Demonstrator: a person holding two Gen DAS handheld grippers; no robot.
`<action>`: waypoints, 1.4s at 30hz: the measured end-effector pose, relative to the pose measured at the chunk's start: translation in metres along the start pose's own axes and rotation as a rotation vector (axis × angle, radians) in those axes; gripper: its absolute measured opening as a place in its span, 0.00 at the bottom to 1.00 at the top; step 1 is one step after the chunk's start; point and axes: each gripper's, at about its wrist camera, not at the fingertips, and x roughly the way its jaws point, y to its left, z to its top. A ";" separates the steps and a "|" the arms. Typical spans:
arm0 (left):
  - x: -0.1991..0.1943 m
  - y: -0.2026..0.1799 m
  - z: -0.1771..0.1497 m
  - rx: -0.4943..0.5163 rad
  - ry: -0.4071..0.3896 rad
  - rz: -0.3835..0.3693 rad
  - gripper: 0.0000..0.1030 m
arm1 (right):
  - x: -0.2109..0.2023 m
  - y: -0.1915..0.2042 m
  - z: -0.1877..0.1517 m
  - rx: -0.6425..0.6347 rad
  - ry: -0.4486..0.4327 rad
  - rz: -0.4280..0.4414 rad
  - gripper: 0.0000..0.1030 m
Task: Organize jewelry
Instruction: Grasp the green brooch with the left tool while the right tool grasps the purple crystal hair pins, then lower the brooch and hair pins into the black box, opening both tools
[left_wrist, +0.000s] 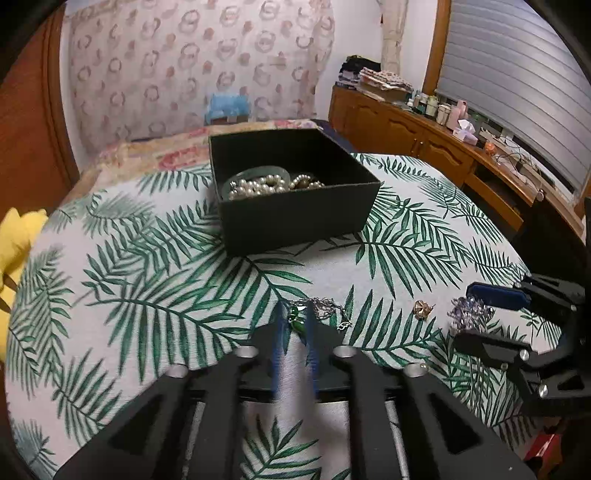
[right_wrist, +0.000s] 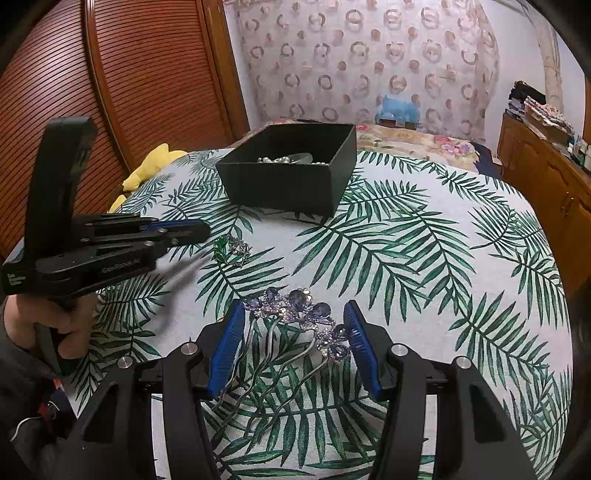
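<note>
A black open box (left_wrist: 295, 192) holding pearl strands (left_wrist: 258, 186) sits on the palm-leaf cloth; it also shows in the right wrist view (right_wrist: 288, 173). My left gripper (left_wrist: 295, 323) has its blue pads nearly together around a green-stone pendant with silver chain (left_wrist: 297, 317), which the right wrist view shows on the cloth (right_wrist: 231, 249) just past the left gripper's tips (right_wrist: 207, 230). My right gripper (right_wrist: 295, 332) is open, straddling a purple crystal hair comb (right_wrist: 299, 310) lying on the cloth. A small gold piece (left_wrist: 421, 309) lies between the two grippers.
The cloth-covered surface (right_wrist: 424, 258) drops off at its edges. A yellow cushion (left_wrist: 14, 251) lies at the left. A wooden dresser (left_wrist: 424, 133) with clutter stands at the right, a louvred wooden door (right_wrist: 129, 92) at the left.
</note>
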 end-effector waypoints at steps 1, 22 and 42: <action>0.004 -0.002 0.001 0.002 0.007 0.005 0.28 | 0.000 0.000 -0.001 0.000 0.001 0.000 0.56; 0.004 -0.004 -0.010 0.075 0.015 0.076 0.05 | -0.001 0.002 0.001 -0.008 -0.009 0.002 0.56; -0.059 -0.001 0.019 0.069 -0.152 0.021 0.05 | -0.021 0.016 0.016 -0.084 -0.099 0.021 0.55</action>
